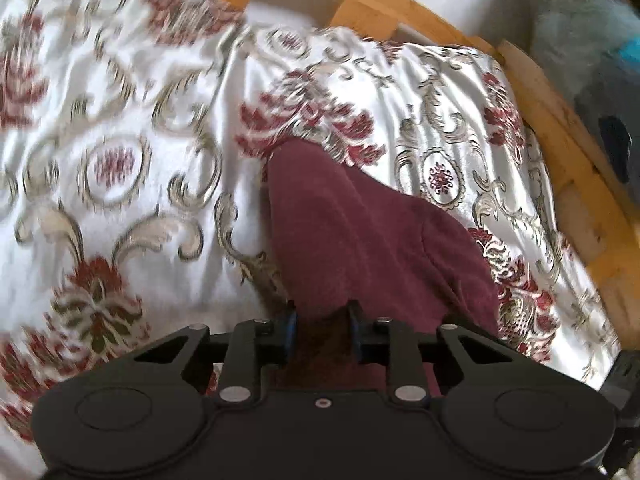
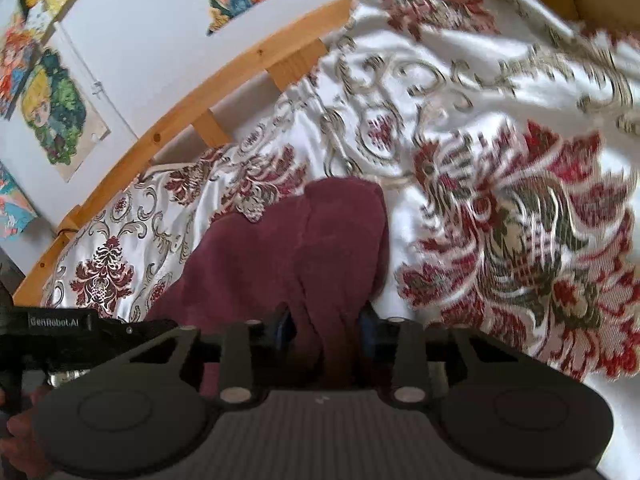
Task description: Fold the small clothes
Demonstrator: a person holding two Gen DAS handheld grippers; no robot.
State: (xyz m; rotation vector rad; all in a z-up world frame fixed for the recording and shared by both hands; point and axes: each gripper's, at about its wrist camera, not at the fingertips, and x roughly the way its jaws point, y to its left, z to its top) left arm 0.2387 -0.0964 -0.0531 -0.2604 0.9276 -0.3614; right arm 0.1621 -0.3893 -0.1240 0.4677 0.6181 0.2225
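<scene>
Both grippers pinch one maroon garment above a patterned bed.

A white bedspread (image 1: 120, 92) with red flowers and grey scrolls covers the bed and fills most of both views, blurred in places; a wooden bed frame (image 2: 192, 92) runs along its far edge, and colourful pictures (image 2: 56, 108) hang on the pale wall behind it. The maroon garment (image 1: 360, 232) lies bunched in soft folds over the bedspread, stretching forward from each gripper. The left gripper (image 1: 323, 320) has its fingers drawn close, clamping the near edge of the cloth. The right gripper (image 2: 326, 322) likewise squeezes a gathered fold of the same garment between its blue-padded fingers (image 2: 285, 326).
</scene>
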